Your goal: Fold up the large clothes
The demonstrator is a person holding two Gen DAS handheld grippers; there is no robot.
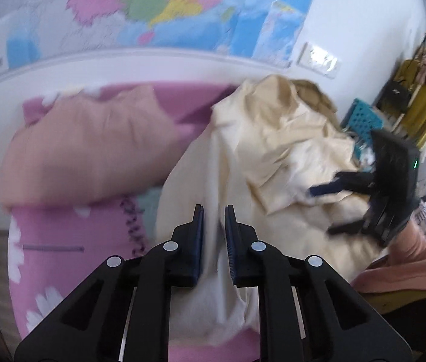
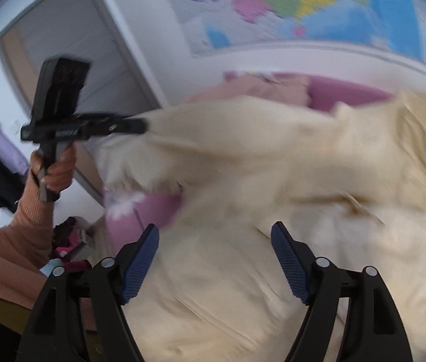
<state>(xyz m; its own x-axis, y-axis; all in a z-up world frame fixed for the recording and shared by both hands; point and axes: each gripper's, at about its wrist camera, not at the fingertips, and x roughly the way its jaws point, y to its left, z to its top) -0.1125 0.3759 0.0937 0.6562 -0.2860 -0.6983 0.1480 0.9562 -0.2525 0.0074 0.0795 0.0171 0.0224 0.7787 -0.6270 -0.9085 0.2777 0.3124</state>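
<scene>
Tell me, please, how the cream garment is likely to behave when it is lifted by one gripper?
Probably floppy: the cream garment hangs in creased folds from the left gripper, which is shut on it. It likely drags rather than lifting whole, since most of it lies bunched on the pink bed. The open right gripper probably must help.

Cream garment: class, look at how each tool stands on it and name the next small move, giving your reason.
Probably bring the right tool down and close it on the cream garment. The left tool already pinches a pulled-up stretch of the cloth, while the right one hangs open above it, holding nothing. The rest lies crumpled on the pink bedspread, so a second hold seems needed to spread it flat.
</scene>
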